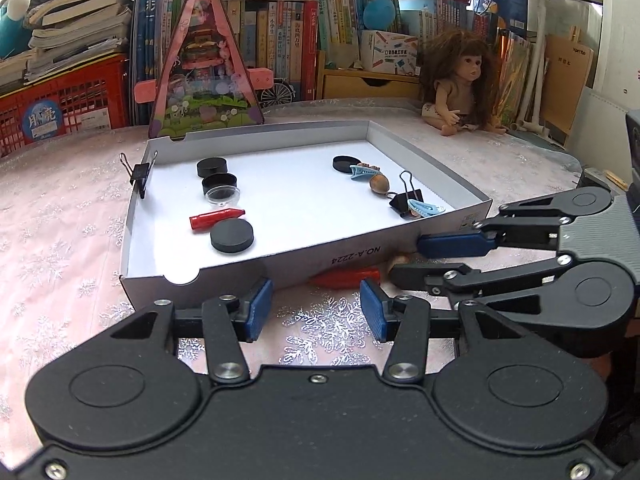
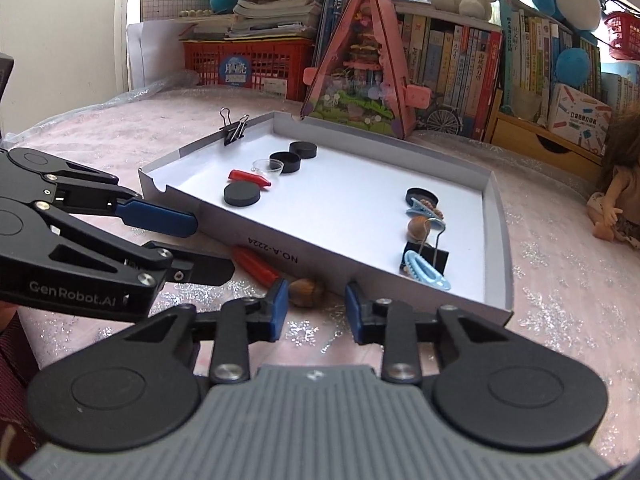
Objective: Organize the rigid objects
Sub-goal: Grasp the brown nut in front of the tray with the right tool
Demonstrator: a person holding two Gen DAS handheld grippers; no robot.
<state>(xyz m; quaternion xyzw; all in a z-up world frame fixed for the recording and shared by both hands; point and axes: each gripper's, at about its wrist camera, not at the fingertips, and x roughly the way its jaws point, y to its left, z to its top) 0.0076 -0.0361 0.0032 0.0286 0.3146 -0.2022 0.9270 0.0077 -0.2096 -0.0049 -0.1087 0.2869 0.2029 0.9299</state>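
Observation:
A white box lid (image 1: 256,270) (image 2: 256,236) lies on the pink cloth. It holds black discs (image 1: 232,235) (image 2: 241,194), a red crayon-shaped piece (image 1: 216,218) (image 2: 250,178), an acorn (image 1: 379,181) (image 2: 418,227), blue hair clips (image 1: 426,209) (image 2: 424,275) and a black binder clip (image 1: 406,199). Outside its near wall lie a second red piece (image 1: 346,278) (image 2: 256,266) and a second acorn (image 2: 306,292). My left gripper (image 1: 316,310) is open and empty, just short of the red piece. My right gripper (image 2: 314,308) is open around the outside acorn.
A binder clip (image 1: 138,172) (image 2: 234,128) is clamped on the lid's far left wall. A pink triangular toy house (image 1: 206,68), a red crate (image 1: 60,104) and shelves of books stand behind. A doll (image 1: 460,84) sits at the back right.

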